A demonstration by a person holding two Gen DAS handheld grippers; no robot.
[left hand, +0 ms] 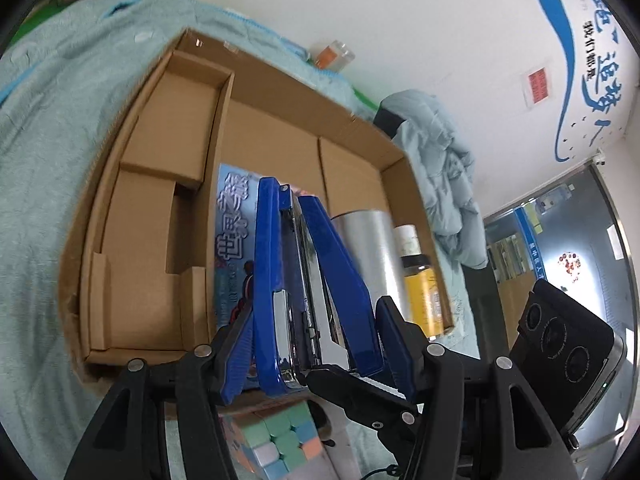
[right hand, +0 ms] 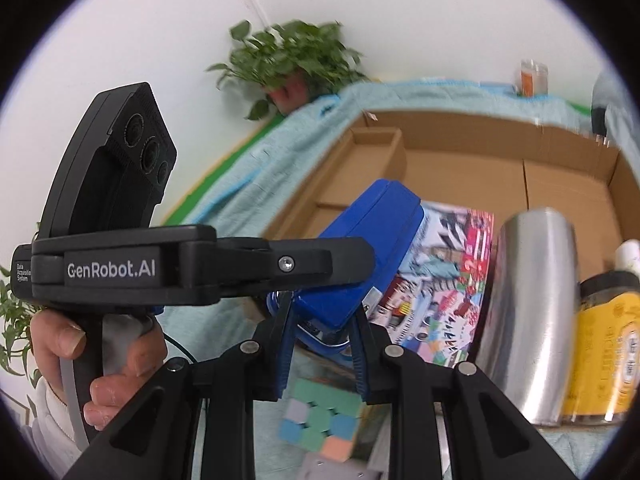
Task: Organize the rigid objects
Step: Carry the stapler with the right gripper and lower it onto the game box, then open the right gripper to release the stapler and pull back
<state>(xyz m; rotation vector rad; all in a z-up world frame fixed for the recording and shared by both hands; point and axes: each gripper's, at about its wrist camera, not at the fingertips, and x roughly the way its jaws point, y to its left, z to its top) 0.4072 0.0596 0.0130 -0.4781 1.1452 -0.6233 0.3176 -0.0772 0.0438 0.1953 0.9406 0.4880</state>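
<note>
A blue stapler (left hand: 308, 280) was held lengthwise between the fingers of the left tool (left hand: 316, 344), which was clamped on its sides, the stapler's nose pointing away toward the cardboard box (left hand: 280, 80). In the right wrist view the same stapler (right hand: 360, 256) was seen gripped at its rear end by the right tool (right hand: 320, 360), whose fingers were drawn narrow on it, while the left tool (right hand: 352, 264) crossed in from the left, carried by a hand (right hand: 80, 360). The stapler was held above the near edge of the box, clear of the surface.

The box was open and divided by cardboard partitions; it rested on a pale teal cloth (left hand: 52, 140). Inside it a printed booklet (right hand: 440, 288) was seen, and beside that a metal cup (right hand: 532, 312), a yellow jar (right hand: 604, 344) with a dark lid, and a small white bottle (left hand: 406, 240) behind the jar. A pastel puzzle cube (right hand: 320, 424) lay below the tools, just outside the box. A potted plant (right hand: 292, 56) stood by the wall behind.
</note>
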